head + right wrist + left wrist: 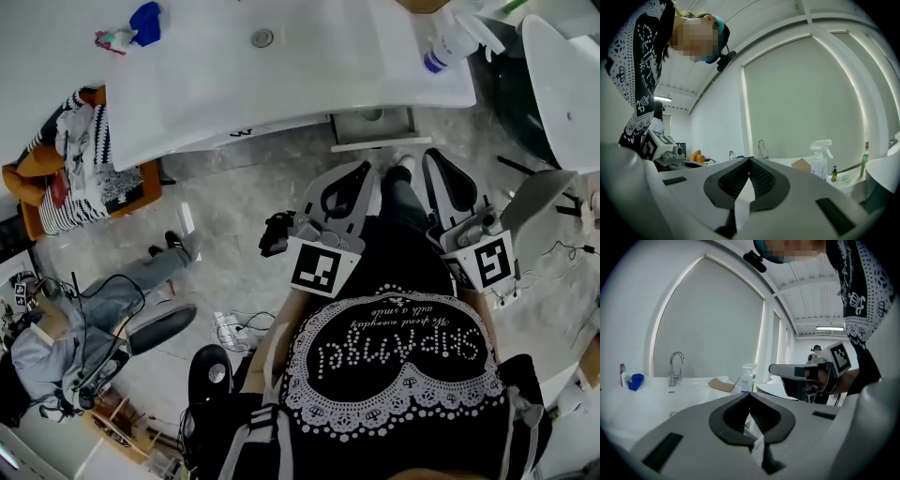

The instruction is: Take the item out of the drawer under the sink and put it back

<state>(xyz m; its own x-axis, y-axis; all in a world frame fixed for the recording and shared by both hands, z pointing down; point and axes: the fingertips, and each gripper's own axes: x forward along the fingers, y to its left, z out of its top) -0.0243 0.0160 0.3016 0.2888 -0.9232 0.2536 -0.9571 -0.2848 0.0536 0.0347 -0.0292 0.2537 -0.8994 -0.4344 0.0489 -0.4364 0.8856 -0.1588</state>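
The drawer (pixel 373 128) under the white sink counter (pixel 281 84) stands pulled out a little; something small and round lies in it, too small to name. My left gripper (pixel 364 169) is held level in front of the person's body, below the drawer in the head view, its jaws shut with nothing between them (pixel 750 394). My right gripper (pixel 434 157) sits beside it to the right, also shut and empty (pixel 750 160). Both are apart from the drawer. The left gripper view also catches the right gripper (pixel 806 375).
On the counter are a spray bottle (pixel 448 39), a brown cardboard piece (pixel 721 384), a blue item (pixel 145 22) and a faucet (pixel 675 367). A chair with striped clothes (pixel 84 159) stands left. Another person (pixel 94 319) sits lower left. A white fixture (pixel 562 84) is at the right.
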